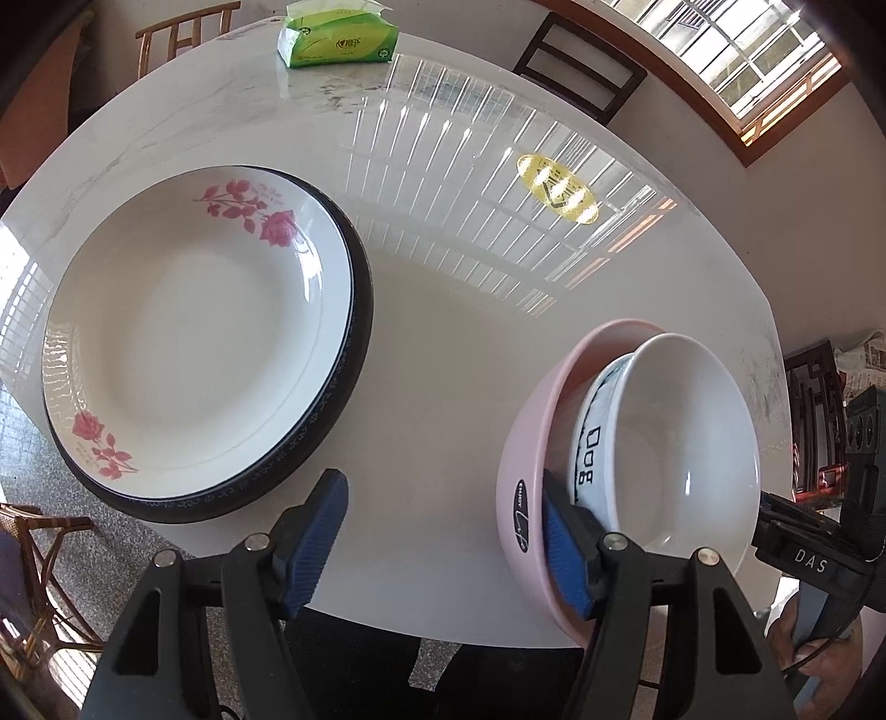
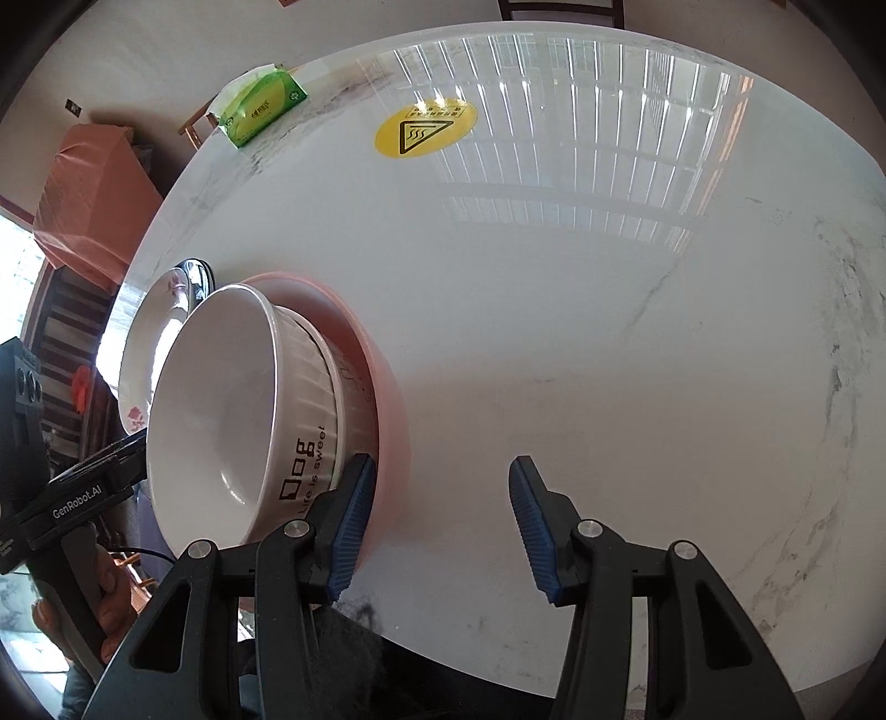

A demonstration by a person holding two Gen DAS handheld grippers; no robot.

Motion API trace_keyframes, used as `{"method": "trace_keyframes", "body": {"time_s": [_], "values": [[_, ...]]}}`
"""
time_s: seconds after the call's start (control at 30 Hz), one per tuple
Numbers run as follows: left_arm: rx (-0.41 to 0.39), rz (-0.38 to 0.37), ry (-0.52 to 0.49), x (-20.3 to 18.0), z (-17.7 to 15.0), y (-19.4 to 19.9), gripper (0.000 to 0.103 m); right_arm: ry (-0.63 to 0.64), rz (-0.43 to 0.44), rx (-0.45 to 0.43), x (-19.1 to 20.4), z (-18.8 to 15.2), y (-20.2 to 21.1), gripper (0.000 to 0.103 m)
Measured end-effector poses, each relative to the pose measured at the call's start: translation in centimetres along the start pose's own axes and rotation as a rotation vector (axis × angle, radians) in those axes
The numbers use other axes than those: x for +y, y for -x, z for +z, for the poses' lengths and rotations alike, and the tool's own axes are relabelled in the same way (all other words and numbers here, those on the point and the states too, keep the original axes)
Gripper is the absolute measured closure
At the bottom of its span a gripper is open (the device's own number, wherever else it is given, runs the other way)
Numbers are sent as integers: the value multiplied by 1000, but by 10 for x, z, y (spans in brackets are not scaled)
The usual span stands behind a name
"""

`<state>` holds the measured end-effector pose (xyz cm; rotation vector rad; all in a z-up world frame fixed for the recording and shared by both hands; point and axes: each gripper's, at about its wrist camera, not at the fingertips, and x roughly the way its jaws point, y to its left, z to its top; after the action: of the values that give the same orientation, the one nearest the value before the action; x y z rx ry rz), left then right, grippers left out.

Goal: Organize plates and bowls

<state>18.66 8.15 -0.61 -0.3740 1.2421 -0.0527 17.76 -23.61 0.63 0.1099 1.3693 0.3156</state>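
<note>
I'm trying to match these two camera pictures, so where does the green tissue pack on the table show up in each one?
Left wrist view: the green plastic tissue pack lies at the top edge, left of centre, beyond the stacked plates.
Right wrist view: it sits upper left, at the table's far rim.
Shared landmark: the round yellow warning sticker, right of the pack in both.

home dining room, marble table, wooden chairs, tissue pack, barred window
</note>
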Motion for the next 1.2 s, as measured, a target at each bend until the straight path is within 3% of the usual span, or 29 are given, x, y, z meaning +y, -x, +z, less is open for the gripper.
{"method": "trace_keyframes", "body": {"time_s": [0.1,0.23,0.43,0.63,0.83,1.13,1.2], "values": [[1,23,1,0,0,2,35,42,-36,20,8,1,-1,56],[29,-33,86,7,3,-5,35,56,-42,18,9,-2,0,56],[47,-65,109,17,0,-5,34,80,-39,-17,11,-3,2,56],[69,-76,100,20,2,-6,35,108,-58,5,16,1,-1,54],[57,-67,23,10,3,-1,44,74,0,38,7,4,-6,54],[35,-77,66,10,5,-3,45,97,36,43,12,5,-4,75],[48,-87,67,12,5,-5,50,126,26,32,18,4,-2,83]]}}
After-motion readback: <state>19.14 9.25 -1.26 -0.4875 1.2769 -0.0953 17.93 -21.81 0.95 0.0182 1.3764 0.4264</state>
